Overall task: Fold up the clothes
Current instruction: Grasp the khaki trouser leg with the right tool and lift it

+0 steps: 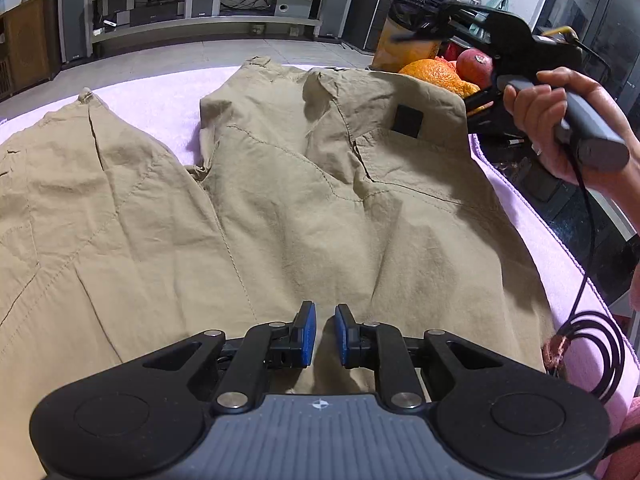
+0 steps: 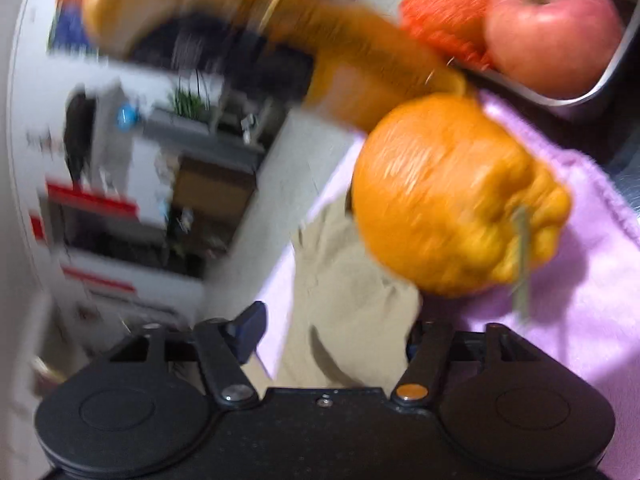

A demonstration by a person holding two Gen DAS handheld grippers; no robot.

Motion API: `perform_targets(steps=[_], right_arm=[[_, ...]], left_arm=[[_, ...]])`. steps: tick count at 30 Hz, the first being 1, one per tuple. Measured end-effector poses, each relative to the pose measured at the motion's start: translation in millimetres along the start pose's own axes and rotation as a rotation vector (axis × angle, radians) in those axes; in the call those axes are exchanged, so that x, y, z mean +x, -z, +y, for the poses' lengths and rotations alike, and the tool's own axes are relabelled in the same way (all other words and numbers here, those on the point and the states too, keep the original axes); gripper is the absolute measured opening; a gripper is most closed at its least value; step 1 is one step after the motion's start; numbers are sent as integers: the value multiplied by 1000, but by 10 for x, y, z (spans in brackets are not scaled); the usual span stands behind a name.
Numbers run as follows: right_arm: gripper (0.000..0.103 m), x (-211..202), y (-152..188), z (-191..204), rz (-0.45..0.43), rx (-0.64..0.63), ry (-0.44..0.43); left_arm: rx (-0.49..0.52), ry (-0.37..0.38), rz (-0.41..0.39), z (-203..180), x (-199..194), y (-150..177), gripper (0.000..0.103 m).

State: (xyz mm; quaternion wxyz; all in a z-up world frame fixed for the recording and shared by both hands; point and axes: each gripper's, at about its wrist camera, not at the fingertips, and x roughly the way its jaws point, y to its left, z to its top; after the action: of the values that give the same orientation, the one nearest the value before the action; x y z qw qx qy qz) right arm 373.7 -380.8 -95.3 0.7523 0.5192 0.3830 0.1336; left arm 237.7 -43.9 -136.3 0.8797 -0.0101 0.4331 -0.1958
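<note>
Khaki trousers (image 1: 280,200) lie spread on a pink towel (image 1: 532,232), waistband with a black patch (image 1: 407,120) at the far right, legs running left. My left gripper (image 1: 325,332) hovers low over the near trouser fabric, its blue pads (image 1: 308,334) a narrow gap apart with nothing between them. My right gripper (image 1: 460,20) is held up in a hand at the far right, above the fruit. In the blurred right wrist view the right gripper (image 2: 334,332) stands wide open over a khaki edge (image 2: 344,300) of the trousers, holding nothing.
A large knobbly orange (image 2: 448,196) sits on the towel close ahead of the right gripper. A metal tray (image 2: 592,92) holds an apple (image 2: 552,28) and netted oranges (image 2: 444,12). A milk-tea bottle (image 1: 416,12) stands behind. A black cable (image 1: 600,344) loops at the right edge.
</note>
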Motion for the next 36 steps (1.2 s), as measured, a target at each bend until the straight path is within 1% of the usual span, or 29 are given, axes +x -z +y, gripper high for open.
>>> perform_targets(steps=[2,3,4,5,6,7,8,9,17,18,22,24,25,27,28,29,30,31,32,34,35,36], right_arm=[[75,17,-30,-68,-16,38,-24],[70,19,-9,-46,-30,15,-20],[63,13,60,46,-51,-63,5],[47,7,130,138,-72,-140,30],[28,1,199,231,-94,-218,54],[18,-5,268,323,-115,-295,79],[12,-11,337,416,-136,-373,104],[11,-17,406,508,-157,-451,128],[10,-64,960,1248,-324,-1072,327],[10,-70,976,1270,-315,-1099,354],[11,-91,770,989,-126,-934,472],[20,-101,667,849,-32,-848,528],[21,-135,606,795,-11,-795,535],[32,-274,461,729,-37,-661,495],[34,-307,408,743,-55,-626,480],[41,-290,381,819,-79,-631,471],[53,-274,354,895,-103,-637,463],[57,-258,327,971,-127,-642,455],[59,-242,301,1047,-151,-647,447],[58,-209,247,1199,-199,-658,430],[55,-148,212,1237,-199,-666,443],[53,-17,172,1237,-171,-677,485]], left_arm=[[-1,0,0,1,0,-1,17],[-2,1,-1,2,0,-1,17],[-1,0,-1,-1,1,-1,17],[1,-1,-1,-10,-4,4,18],[2,-2,-2,-13,-3,3,18],[3,-3,-2,-13,1,0,18],[4,-3,-2,-13,4,-3,18],[4,-3,-2,-12,6,-6,18],[24,-18,-8,-43,12,-3,18],[28,-20,-9,-49,13,-2,18],[45,-32,-14,-72,14,4,18],[44,-30,-14,-66,13,3,18],[43,-29,-14,-63,12,4,18],[38,-26,-13,-58,9,5,18],[38,-26,-14,-58,11,5,18],[39,-27,-14,-59,13,5,18],[39,-26,-14,-50,22,1,18],[38,-27,-14,-55,21,5,18],[37,-27,-12,-67,16,10,18],[37,-26,-10,-78,11,15,18],[34,-22,-10,-69,11,15,18],[30,-18,-11,-59,11,15,18]])
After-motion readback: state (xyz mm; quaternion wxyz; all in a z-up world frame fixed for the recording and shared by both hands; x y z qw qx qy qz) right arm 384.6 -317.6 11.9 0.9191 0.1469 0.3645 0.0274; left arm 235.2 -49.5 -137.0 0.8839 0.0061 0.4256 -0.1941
